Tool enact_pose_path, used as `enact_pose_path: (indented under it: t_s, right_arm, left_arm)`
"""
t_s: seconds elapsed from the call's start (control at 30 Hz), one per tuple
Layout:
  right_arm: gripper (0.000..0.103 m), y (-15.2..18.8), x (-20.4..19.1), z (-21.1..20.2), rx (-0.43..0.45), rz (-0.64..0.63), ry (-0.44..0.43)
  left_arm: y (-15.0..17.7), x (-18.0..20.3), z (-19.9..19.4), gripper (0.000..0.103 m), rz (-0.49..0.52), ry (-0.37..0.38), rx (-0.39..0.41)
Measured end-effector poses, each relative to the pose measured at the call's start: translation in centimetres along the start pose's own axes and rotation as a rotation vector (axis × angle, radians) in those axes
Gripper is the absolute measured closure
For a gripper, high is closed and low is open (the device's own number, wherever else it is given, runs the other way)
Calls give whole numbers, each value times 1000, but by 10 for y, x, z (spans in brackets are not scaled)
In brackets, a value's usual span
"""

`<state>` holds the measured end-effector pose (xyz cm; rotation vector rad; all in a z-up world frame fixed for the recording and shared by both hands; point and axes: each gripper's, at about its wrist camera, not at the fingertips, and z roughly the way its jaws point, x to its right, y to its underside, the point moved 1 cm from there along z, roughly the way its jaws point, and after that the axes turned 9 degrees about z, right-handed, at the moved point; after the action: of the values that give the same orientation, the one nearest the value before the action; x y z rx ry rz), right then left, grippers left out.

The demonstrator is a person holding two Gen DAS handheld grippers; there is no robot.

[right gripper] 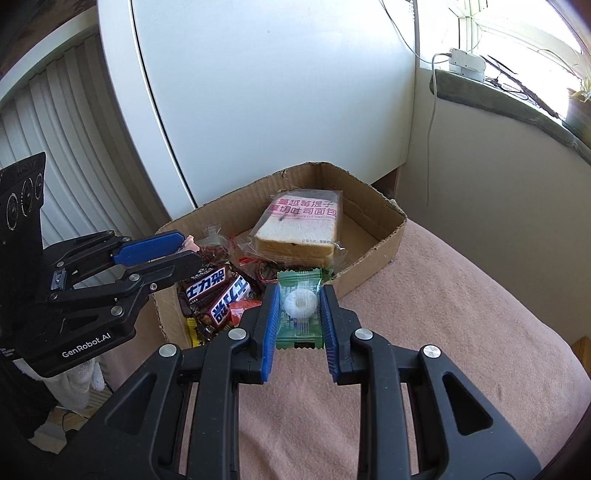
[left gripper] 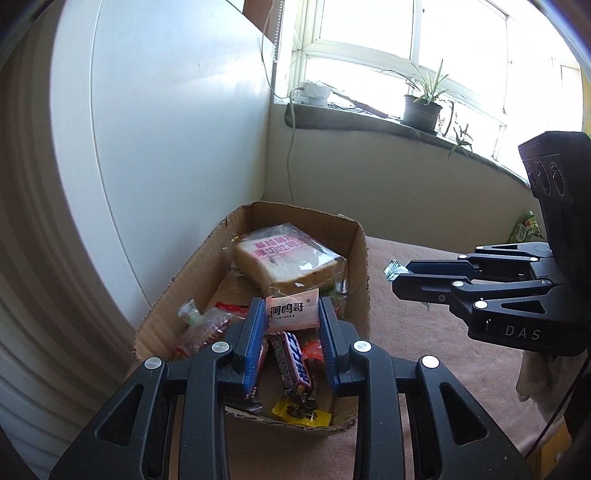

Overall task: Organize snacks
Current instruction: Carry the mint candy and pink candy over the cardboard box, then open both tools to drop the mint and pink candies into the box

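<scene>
Pink-blanketed surface (right gripper: 424, 314), open brown cardboard box (right gripper: 384, 240) at its far left corner. Right gripper (right gripper: 298, 314) pinches green plastic-wrapped round candy (right gripper: 300, 303) beside box's near wall: light, crinkly, brittle. Left gripper (left gripper: 291, 325) clasps pale pink sachet (left gripper: 292, 314) above box: limp, slippery; grip mid-body.

Bright window (left gripper: 406, 33) with potted plant (left gripper: 423, 107) on sill, white cabinet (left gripper: 166, 110), pink-covered surface (right gripper: 443, 332).

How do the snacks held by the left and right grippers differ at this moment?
The left gripper holds a pink packet with bold black characters; the right gripper holds a green see-through packet showing a round white sweet. The pink packet hangs over the cardboard box; the green one sits just outside its near wall, over the pink cloth. Both are small, flat, and pinched between blue pads.
</scene>
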<state>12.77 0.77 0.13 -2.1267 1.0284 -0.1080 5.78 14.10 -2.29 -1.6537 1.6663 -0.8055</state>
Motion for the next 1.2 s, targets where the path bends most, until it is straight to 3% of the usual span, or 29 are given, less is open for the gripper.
enact_pose_path:
  t_s: [0.3, 0.5, 0.53, 0.57, 0.63, 0.8, 0.9, 1.0, 1.07, 1.2]
  right_arm:
    - [80, -16, -26, 29, -20, -25, -24]
    - [79, -23, -35, 39, -27, -32, -31]
    - [73, -23, -35, 40, -29, -36, -28]
    - [60, -23, -36, 41, -27, -37, -22]
    - [51, -23, -35, 40, -15, -33, -21]
    - [50, -23, -31, 32, -3, -7, -21]
    - [39, -19, -31, 24, 10, 2, -21]
    - [37, -15, -30, 15, 24, 14, -24]
    - [36, -11, -28, 8, 35, 23, -22]
    - [30, -5, -22, -4, 53, 42, -20]
  left_arm:
    - [1, -16, 6, 75, -20, -23, -4]
    - [3, -24, 5, 67, -38, -37, -1]
    - [3, -25, 5, 65, -42, -38, 2]
    - [4, -26, 4, 64, -45, -40, 4]
    - [4, -28, 4, 63, -49, -46, 3]
    - [7, -27, -3, 62, -48, -56, 9]
    - [9, -28, -8, 52, -57, -55, 19]
    - [9, -28, -12, 49, -65, -43, 30]
    - [9, -28, -13, 41, -64, -42, 39]
    - [8, -27, -13, 40, -66, -44, 39]
